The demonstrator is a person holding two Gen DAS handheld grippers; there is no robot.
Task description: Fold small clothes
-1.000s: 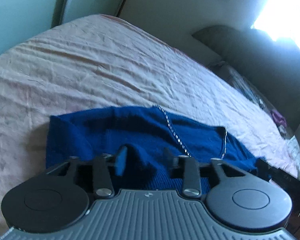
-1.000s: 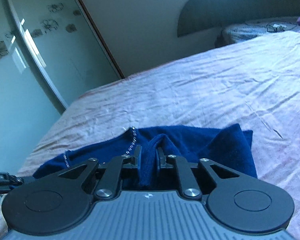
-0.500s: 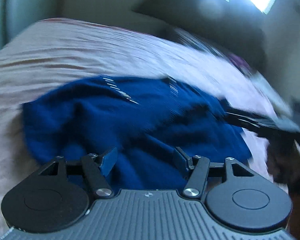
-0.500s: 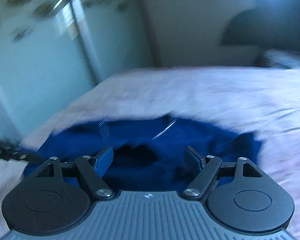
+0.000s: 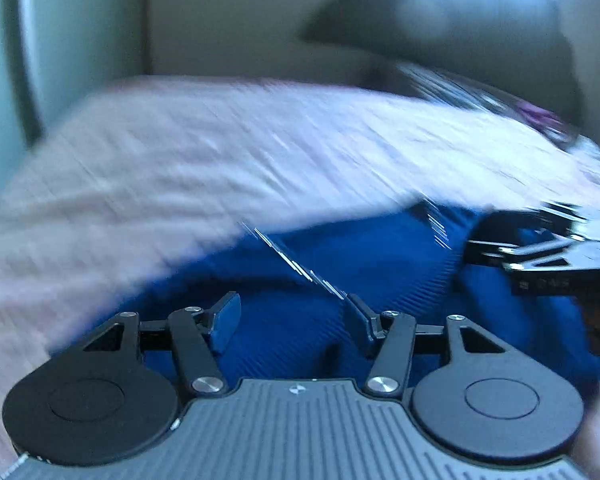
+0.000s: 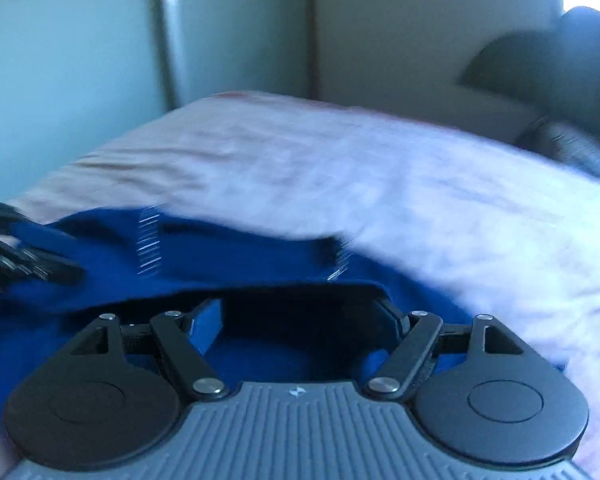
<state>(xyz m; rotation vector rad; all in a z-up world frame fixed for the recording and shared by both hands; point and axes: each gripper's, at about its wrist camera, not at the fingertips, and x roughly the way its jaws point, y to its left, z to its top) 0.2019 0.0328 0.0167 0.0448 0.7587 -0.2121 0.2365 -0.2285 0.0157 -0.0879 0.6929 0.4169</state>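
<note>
Pink-sheeted bed [image 5: 204,168], pale wall [image 6: 400,32]

Each camera sits just behind its own gripper and looks forward and down, close over the bed [image 5: 148,168]. The left view faces the blue cloth [image 5: 380,248] with the right gripper [image 5: 472,249] at its right edge. The right view shares this cloth [image 6: 240,256], and dark blurred parts at its left edge are probably the left gripper [image 6: 74,272].
</note>
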